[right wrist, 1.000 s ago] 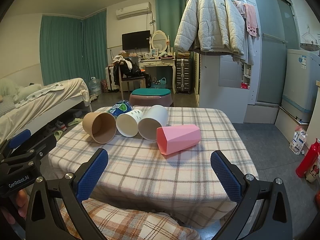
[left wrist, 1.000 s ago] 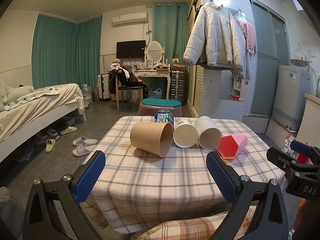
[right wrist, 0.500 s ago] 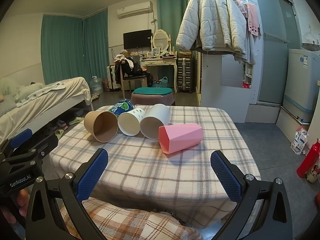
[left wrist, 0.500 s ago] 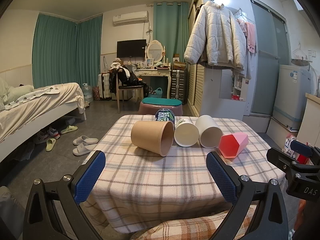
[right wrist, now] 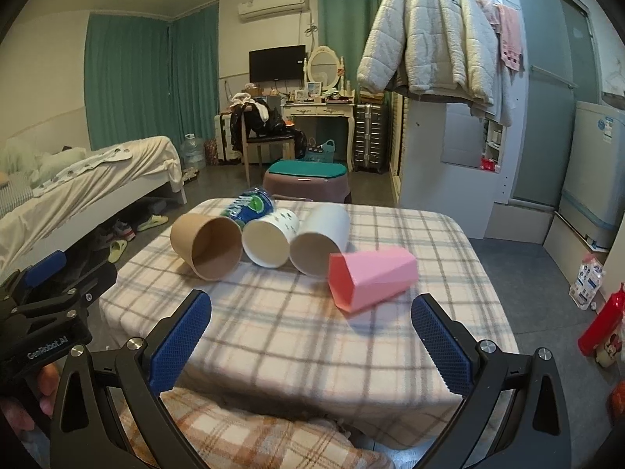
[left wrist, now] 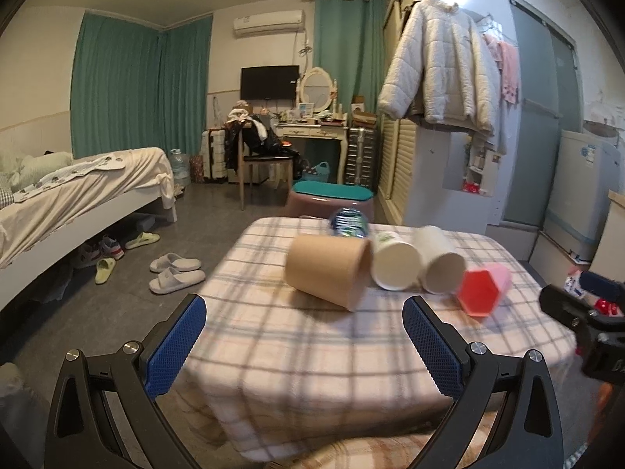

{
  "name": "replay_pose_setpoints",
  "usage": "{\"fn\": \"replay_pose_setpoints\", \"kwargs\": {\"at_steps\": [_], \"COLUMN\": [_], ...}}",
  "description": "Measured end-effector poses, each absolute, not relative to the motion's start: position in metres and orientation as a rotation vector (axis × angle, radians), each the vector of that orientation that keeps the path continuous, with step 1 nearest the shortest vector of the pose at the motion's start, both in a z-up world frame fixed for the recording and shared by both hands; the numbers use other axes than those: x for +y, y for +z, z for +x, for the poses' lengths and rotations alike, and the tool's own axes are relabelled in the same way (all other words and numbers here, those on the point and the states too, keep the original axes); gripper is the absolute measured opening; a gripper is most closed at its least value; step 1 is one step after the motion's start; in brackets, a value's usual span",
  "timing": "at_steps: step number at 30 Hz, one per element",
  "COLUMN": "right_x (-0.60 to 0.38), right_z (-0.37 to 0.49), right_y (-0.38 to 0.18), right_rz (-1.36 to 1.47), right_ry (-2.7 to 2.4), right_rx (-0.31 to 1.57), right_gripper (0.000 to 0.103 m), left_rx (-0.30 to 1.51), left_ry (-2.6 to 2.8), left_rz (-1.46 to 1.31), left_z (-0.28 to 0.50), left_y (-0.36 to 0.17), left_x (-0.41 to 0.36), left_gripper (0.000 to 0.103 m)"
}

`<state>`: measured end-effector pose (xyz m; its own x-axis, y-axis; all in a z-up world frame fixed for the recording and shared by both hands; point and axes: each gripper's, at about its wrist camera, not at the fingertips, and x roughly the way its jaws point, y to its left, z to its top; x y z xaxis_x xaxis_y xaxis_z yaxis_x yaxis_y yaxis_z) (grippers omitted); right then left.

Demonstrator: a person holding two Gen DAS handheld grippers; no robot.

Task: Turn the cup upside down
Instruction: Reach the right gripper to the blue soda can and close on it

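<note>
Several cups lie on their sides in a row on the plaid-covered table (right wrist: 297, 336): a brown paper cup (right wrist: 207, 246) (left wrist: 328, 269), a blue-green printed cup (right wrist: 250, 205) behind it, a white printed cup (right wrist: 269, 242), a plain white cup (right wrist: 318, 240) and a pink faceted cup (right wrist: 371, 277) (left wrist: 482, 287). My left gripper (left wrist: 304, 346) is open and empty, short of the brown cup. My right gripper (right wrist: 310, 344) is open and empty, short of the pink cup.
A purple stool with a teal top (right wrist: 306, 179) stands behind the table. A bed (left wrist: 70, 195) and slippers (left wrist: 175, 271) are on the left. A wardrobe with a hanging jacket (right wrist: 429, 35) and a washing machine (right wrist: 593, 172) are on the right.
Both grippers have moved forward and up a little toward the table, so the cups look nearer. The left view has shifted left. Nothing was grasped.
</note>
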<state>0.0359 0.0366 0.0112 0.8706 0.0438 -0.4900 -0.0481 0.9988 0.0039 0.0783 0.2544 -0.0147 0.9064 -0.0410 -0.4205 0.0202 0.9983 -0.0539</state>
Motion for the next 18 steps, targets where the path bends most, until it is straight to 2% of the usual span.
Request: {"fn": "replay_pose_setpoints", "kwargs": {"at_steps": [10,18], "right_x": [0.089,0.140], "right_z": [0.135,0.256], "right_y": [0.045,0.028], "right_rz": [-0.036,-0.050], "right_ry": [0.119,0.181], "right_rx": [0.593,0.817], "right_gripper": [0.103,0.103], "left_rx": [0.457,0.506], "left_ry": [0.022,0.056], "left_rz": [-0.052,-0.079], "left_z": [0.149,0.204], "left_y": [-0.004,-0.016], "left_x": [0.308,0.337], "left_gripper": [0.103,0.103]}}
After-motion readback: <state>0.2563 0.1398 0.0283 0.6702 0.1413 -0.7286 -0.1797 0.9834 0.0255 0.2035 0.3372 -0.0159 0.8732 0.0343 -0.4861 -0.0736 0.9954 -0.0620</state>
